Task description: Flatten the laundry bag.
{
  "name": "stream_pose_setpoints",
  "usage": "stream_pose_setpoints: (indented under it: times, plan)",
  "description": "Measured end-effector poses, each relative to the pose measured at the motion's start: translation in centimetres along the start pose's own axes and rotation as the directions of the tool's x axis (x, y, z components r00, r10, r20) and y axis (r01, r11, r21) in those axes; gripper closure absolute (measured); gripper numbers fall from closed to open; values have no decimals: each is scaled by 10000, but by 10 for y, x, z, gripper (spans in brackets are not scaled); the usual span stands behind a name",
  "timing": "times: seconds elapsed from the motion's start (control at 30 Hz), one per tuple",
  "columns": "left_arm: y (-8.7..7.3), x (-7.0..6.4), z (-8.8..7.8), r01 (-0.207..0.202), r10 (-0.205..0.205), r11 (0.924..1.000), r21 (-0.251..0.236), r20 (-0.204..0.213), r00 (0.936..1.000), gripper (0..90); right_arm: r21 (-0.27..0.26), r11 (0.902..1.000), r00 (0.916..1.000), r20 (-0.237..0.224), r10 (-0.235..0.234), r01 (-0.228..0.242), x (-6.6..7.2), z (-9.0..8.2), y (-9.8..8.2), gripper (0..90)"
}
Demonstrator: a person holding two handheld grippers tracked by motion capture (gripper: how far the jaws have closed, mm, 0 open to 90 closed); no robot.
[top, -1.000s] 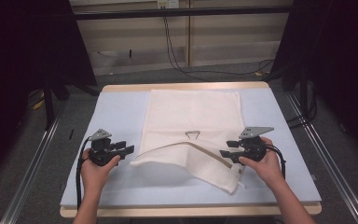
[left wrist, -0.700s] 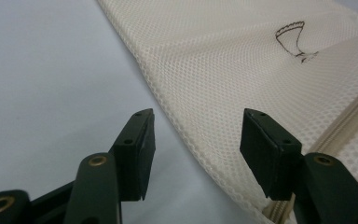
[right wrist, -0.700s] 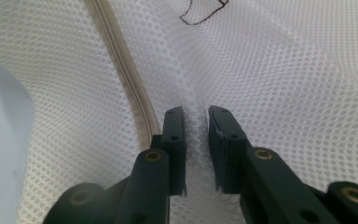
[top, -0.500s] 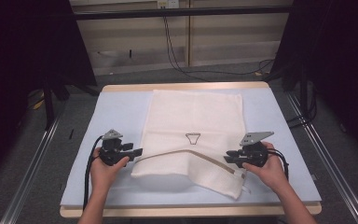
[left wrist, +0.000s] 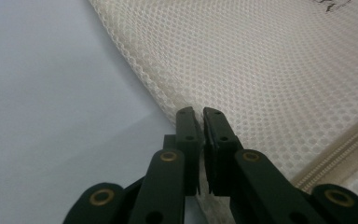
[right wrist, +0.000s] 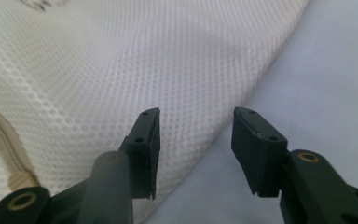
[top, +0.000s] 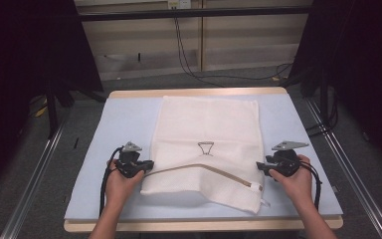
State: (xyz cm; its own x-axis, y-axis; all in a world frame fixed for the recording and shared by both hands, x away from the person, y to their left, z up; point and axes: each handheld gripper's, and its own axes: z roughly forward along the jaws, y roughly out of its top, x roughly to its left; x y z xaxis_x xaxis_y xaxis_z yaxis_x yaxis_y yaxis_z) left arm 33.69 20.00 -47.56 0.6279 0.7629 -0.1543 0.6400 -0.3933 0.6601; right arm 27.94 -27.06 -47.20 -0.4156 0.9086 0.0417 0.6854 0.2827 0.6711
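Note:
A white mesh laundry bag (top: 206, 134) lies flat on the blue mat (top: 124, 119), with a beige zipper (top: 199, 167) running across its near part. My left gripper (top: 151, 163) is at the bag's left edge; its jaws have just closed, and in the left gripper view they (left wrist: 200, 112) pinch the mesh hem (left wrist: 168, 93). My right gripper (top: 258, 167) is at the bag's right edge. Its jaws (right wrist: 196, 114) have just been opening and stand apart, with the mesh edge (right wrist: 205, 93) between them untouched. The zipper's end (right wrist: 4, 135) lies to their left.
The mat covers a wooden table (top: 199, 92) with metal rails (top: 35, 179) on the floor at both sides. Cables (top: 189, 55) hang at the back wall. Bare mat lies left and right of the bag.
The left gripper slid right to the bag's edge and shut on it. The right gripper shifted slightly outward. The bag's raised near fold has settled flatter.

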Motion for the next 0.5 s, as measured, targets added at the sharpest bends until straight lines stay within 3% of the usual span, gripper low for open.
stream_pose_setpoints:
  times: [0.1,0.17,0.3,0.5]
  plan:
    - [3,-2,-1,-67,69,10000,62,-223,9997,879,159,9996,9997,-45,-221,222,6,5,1,767]
    - [3,1,-3,128,-135,9997,-196,-386,9992,881,100,9998,9997,-129,-198,199,5,5,4,858]
    - [2,10,-9,412,-422,9987,-299,-350,9985,880,103,9996,9995,-117,-279,280,6,8,8,878]
    - [-2,15,-16,774,-784,9964,-347,-262,9966,879,-312,9980,9983,208,-550,556,5,17,16,878]
